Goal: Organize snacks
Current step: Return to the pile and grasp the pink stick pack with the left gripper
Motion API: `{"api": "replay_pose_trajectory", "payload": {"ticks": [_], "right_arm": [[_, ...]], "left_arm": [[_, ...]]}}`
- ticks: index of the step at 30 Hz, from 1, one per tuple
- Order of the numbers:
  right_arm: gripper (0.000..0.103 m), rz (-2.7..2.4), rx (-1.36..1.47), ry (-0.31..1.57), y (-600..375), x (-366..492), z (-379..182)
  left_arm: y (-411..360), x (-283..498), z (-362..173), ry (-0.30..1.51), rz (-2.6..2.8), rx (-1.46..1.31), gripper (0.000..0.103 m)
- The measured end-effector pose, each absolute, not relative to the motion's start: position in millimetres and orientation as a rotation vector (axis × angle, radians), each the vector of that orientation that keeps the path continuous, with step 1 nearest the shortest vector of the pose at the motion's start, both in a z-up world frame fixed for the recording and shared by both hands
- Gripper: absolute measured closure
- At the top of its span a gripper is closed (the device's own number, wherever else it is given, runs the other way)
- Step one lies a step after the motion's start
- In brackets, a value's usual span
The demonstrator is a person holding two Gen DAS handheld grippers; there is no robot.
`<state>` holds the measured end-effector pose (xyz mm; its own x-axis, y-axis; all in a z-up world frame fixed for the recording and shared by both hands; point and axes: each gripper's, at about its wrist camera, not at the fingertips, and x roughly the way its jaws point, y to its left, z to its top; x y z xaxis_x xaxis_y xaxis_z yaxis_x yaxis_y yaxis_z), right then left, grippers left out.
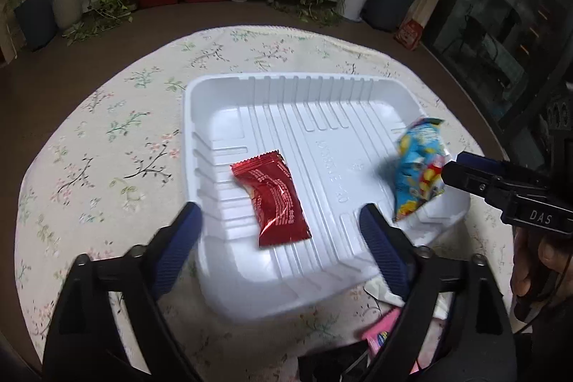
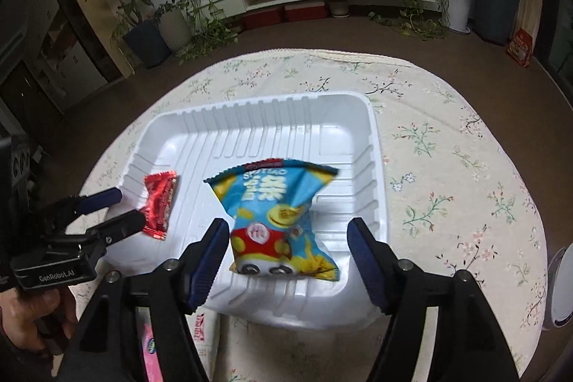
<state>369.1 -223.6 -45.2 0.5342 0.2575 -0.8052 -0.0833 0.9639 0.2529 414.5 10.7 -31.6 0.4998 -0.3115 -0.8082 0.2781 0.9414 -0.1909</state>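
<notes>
While both claws gape released, red packet [image 1: 272, 199] lies between left claw [image 1: 279, 228], blue bag [image 2: 283, 221] between right claw [image 2: 288, 246].

Glossy ribbed plastic tray [image 1: 343, 88] on matt floral cloth [image 1: 107, 138].

Both hand-held grippers [image 1: 279, 224] [image 2: 288, 238] open

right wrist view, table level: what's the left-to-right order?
Left gripper → red foil snack packet → blue printed snack bag → right rim of the white ribbed plastic tray → bare floral tablecloth.
</notes>
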Motion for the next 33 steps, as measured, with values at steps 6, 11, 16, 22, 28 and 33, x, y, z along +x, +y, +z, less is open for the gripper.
{"api": "replay_pose_trajectory", "payload": {"ticks": [6, 11, 16, 22, 28, 33], "right_arm": [[0.027, 0.216, 0.225, 0.948, -232.7, 338.9, -24.7], [0.023, 0.233, 0.266, 0.879, -246.1, 285.2, 6.0], [0.015, 0.245, 0.353, 0.808, -249.1, 218.1, 21.9], [0.015, 0.18, 0.399, 0.784, -239.8, 143.4, 5.8], [0.018, 0.13, 0.435, 0.769, -234.2, 91.3, -18.3], [0.02, 0.138, 0.351, 0.778, -220.0, 70.2, -25.2]], "left_arm": [[31.3, 356.2, 8.4, 0.82, -0.337, -0.01, 0.0], [46.4, 281.8, 35.1, 0.718, -0.312, 0.021, 0.0], [64.9, 210.7, 31.3, 0.78, -0.281, -0.103, 0.0], [57.4, 130.7, -5.8, 0.857, -0.281, -0.115, 0.0], [35.0, 97.1, -38.1, 0.885, -0.273, -0.044, 0.001], [20.7, 93.1, -39.1, 0.867, -0.306, -0.016, 0.001]]}}
